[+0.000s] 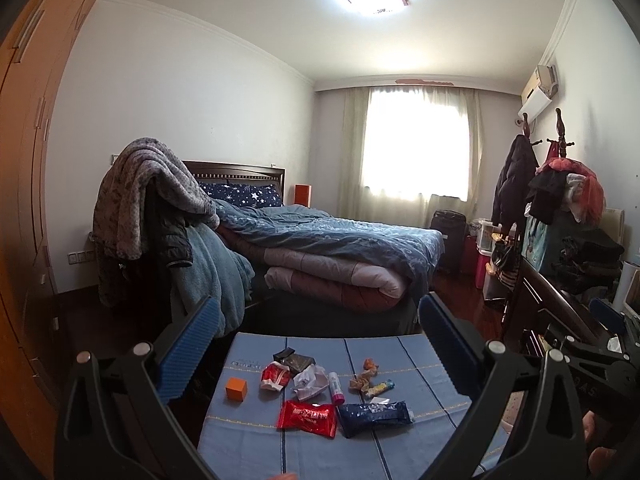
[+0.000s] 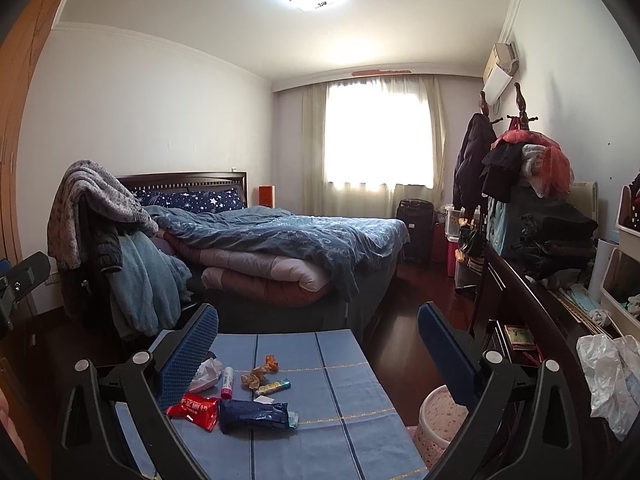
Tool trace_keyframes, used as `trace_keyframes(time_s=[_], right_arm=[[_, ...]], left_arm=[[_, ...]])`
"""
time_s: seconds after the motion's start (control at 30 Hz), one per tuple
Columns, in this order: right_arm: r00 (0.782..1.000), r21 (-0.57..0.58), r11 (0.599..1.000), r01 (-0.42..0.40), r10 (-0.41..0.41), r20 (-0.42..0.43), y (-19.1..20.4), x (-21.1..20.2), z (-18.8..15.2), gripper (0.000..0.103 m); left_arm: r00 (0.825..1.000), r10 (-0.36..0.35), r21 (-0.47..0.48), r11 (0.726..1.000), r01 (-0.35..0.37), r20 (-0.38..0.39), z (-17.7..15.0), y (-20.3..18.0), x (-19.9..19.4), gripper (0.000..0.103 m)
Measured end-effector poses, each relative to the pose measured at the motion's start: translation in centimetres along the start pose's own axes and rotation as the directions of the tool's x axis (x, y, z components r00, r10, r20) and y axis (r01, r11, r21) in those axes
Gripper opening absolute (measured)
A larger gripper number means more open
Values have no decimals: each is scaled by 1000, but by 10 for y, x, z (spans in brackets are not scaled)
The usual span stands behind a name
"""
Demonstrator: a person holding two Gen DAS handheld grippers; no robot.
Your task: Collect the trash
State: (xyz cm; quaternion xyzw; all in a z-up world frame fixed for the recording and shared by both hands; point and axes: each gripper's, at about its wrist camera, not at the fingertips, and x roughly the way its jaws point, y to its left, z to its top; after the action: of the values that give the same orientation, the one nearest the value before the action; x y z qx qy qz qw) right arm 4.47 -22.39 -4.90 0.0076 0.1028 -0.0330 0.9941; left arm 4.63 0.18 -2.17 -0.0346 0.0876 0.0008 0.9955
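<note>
Both the left gripper [image 1: 320, 332] and the right gripper [image 2: 318, 340] are held released, jaws spread wide with nothing between them, above the blue-clothed table [image 1: 420, 436]. On that table, a red wrapper [image 1: 307, 418] is seen touching a dark blue packet [image 1: 375, 417]; crumpled paper [image 1: 310, 382] lies behind them, and a pink bin [image 2: 438, 424] stands just beside the table's right edge.

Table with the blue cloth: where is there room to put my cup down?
The blue striped tablecloth is bare along its near edge, in front of the red snack packet and the dark blue wrapper. The far strip behind the black packet is also free. The middle is crowded with wrappers, around the small orange box.
</note>
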Motion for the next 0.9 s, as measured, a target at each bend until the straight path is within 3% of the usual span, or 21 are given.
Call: trace_keyframes(time_s=[0.13, 0.27, 0.33, 0.47, 0.57, 0.7, 0.83, 0.9], right_arm=[[999, -7, 1000, -3, 3, -49, 2, 17, -10, 99], [985, -23, 999, -35, 31, -168, 7, 55, -38, 99], [967, -29, 997, -68, 58, -248, 11, 81, -57, 99], [910, 9, 993, -119, 112, -399, 17, 129, -95, 99], [879, 36, 990, -137, 138, -457, 18, 152, -109, 99], [870, 26, 990, -141, 137, -474, 20, 171, -118, 99], [855, 23, 988, -152, 143, -498, 20, 191, -128, 99], [843, 23, 987, -158, 147, -517, 22, 201, -135, 99]], left_arm=[[998, 35, 1, 999, -35, -58, -20, 10, 19, 100], [975, 67, -3, 998, -69, -211, -61, 29, 64, 100], [946, 59, -18, 998, -68, -318, -91, 38, 97, 100], [903, 69, -16, 996, -83, -425, -136, 43, 152, 100], [859, 86, 18, 996, -89, -505, -166, 40, 198, 100], [818, 99, 26, 994, -102, -566, -202, 40, 254, 100], [758, 133, 51, 990, -131, -639, -232, 39, 292, 99], [741, 136, 63, 990, -125, -658, -241, 38, 302, 99]])
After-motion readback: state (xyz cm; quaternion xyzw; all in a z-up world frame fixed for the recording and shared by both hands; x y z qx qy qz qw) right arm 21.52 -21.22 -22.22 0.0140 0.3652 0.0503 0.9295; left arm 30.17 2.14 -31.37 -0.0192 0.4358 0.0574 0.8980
